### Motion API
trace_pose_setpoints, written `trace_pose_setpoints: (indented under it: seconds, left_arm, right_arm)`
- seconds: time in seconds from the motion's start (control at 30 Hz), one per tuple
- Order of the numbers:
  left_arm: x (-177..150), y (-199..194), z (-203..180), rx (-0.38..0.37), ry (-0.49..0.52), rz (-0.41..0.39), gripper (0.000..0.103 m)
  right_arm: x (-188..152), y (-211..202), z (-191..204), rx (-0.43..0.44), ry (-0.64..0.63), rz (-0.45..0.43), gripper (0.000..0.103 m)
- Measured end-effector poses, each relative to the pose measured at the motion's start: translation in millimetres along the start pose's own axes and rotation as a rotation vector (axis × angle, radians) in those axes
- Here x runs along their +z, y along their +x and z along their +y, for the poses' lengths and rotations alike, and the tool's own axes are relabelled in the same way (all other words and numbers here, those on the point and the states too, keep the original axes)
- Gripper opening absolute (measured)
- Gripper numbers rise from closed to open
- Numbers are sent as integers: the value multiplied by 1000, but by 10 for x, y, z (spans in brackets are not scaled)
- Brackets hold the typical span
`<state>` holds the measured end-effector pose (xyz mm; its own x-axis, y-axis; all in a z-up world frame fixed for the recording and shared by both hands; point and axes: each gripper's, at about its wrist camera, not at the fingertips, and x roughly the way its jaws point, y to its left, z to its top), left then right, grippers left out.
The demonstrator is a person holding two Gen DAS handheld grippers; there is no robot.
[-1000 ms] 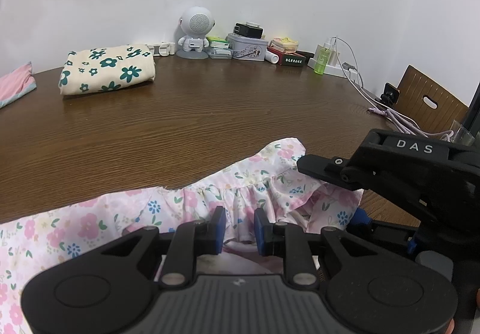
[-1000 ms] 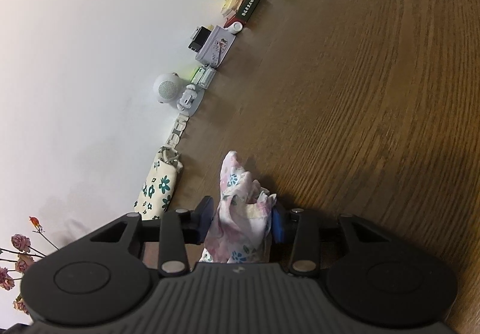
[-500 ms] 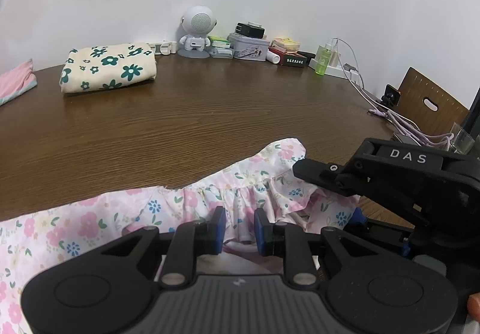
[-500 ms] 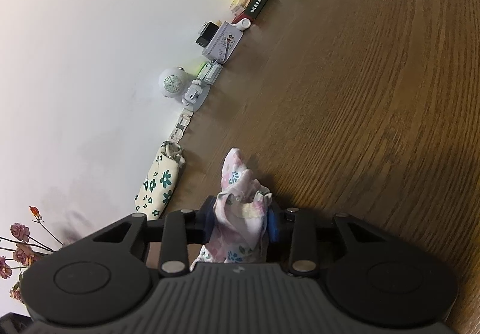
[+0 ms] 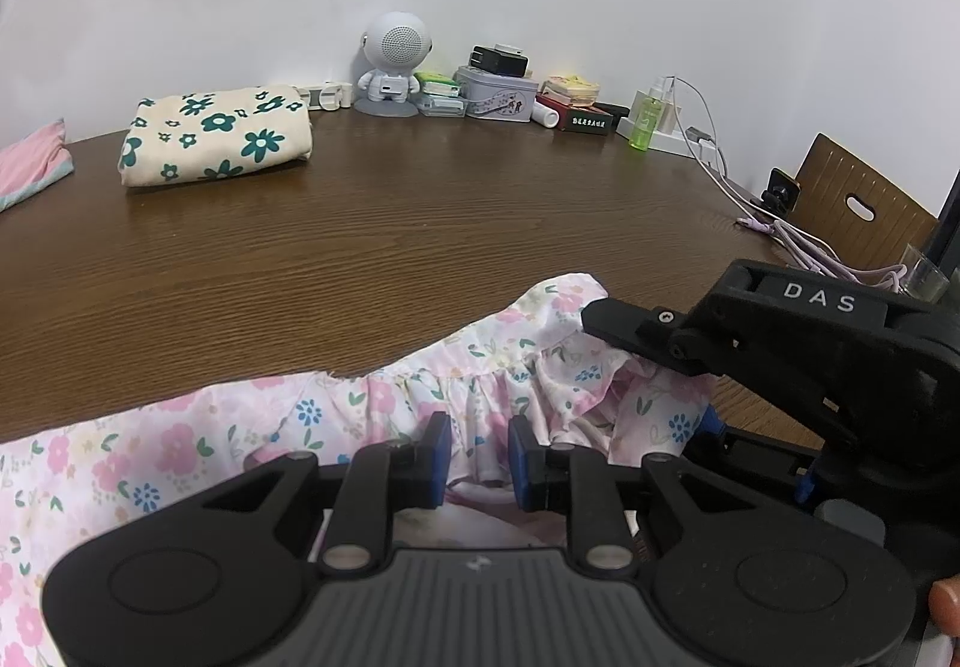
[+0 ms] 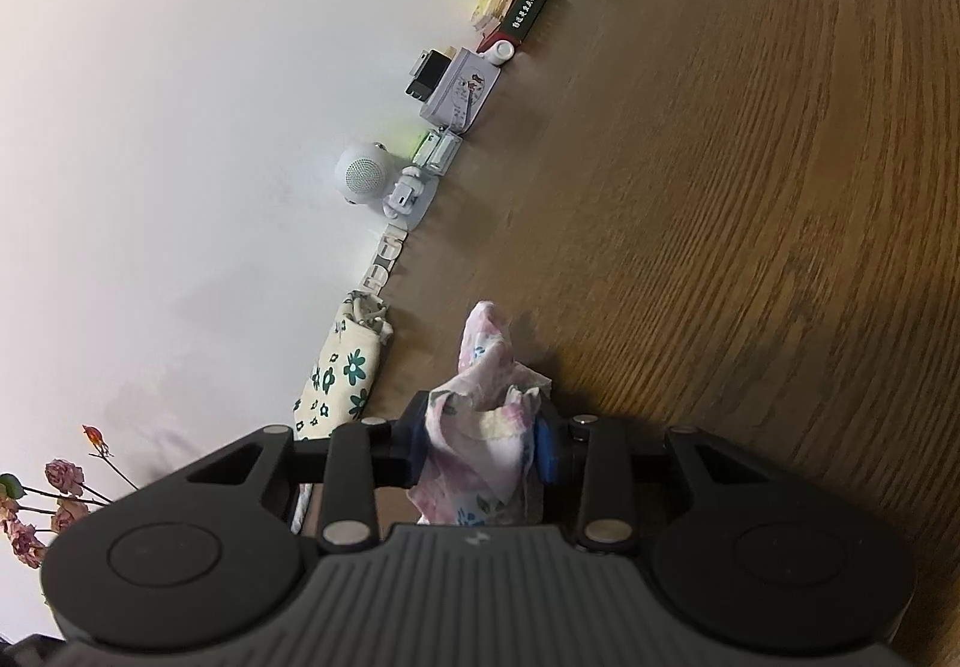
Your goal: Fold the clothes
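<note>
The left wrist view shows the pink floral garment spread along the near edge of the wooden table, its ruffled hem between the blue pads of the left gripper, which are drawn close on the cloth. The same view shows the right gripper from the side, at the garment's right corner.

Only the right wrist view shows that grip head-on: the right gripper has just been closing and its pads press a bunched wad of the floral garment. Dried roses appear in that view alone.

A folded cream cloth with green flowers lies at the far side, beside a white robot-shaped speaker. A lidded lavender tin carries a black charger on top; its contents are hidden.
</note>
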<state>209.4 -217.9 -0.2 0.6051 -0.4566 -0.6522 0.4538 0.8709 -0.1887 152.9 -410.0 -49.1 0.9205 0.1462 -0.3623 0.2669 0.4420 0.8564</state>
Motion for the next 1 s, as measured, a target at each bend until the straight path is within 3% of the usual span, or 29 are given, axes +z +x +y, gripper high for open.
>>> trace_pose_setpoints:
  seconds: [0.3, 0.5, 1.0]
  left_arm:
    - [-2, 0, 1, 0, 1, 0, 19]
    - [0, -1, 2, 0, 2, 0, 19]
    - [0, -8, 10, -3, -5, -6, 19]
  right_arm:
    - [13, 13, 15, -7, -9, -12, 33]
    - [65, 40, -92, -15, 50, 3, 12]
    - [67, 36, -98, -10, 45, 15, 11]
